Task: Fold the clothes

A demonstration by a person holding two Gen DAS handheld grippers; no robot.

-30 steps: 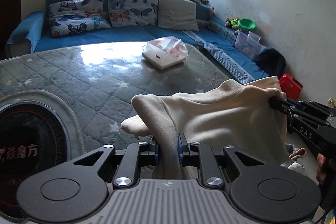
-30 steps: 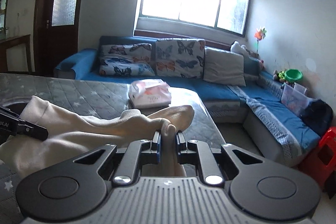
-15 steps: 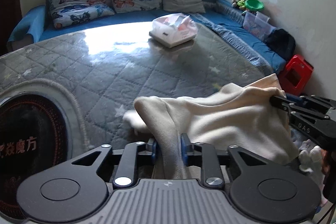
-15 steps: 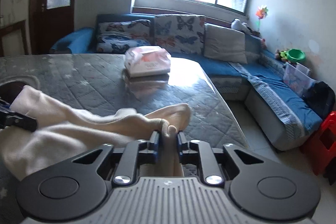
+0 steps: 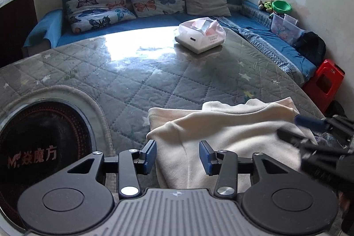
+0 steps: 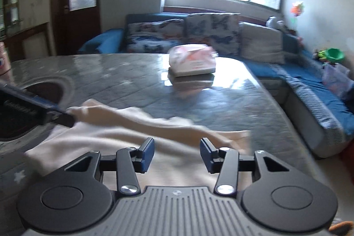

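Both grippers, left and right, are hovering with jaws released over the cloth; smoothing its doubled layers would help.

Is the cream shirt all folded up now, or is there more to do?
Partly done. The cream garment lies on the quilted table with one layer doubled over another, so a fold looks made. Nothing is in hand: the left gripper and right gripper are both open above the cloth. It is still lumpy and loose, so probably more folding and smoothing is left.
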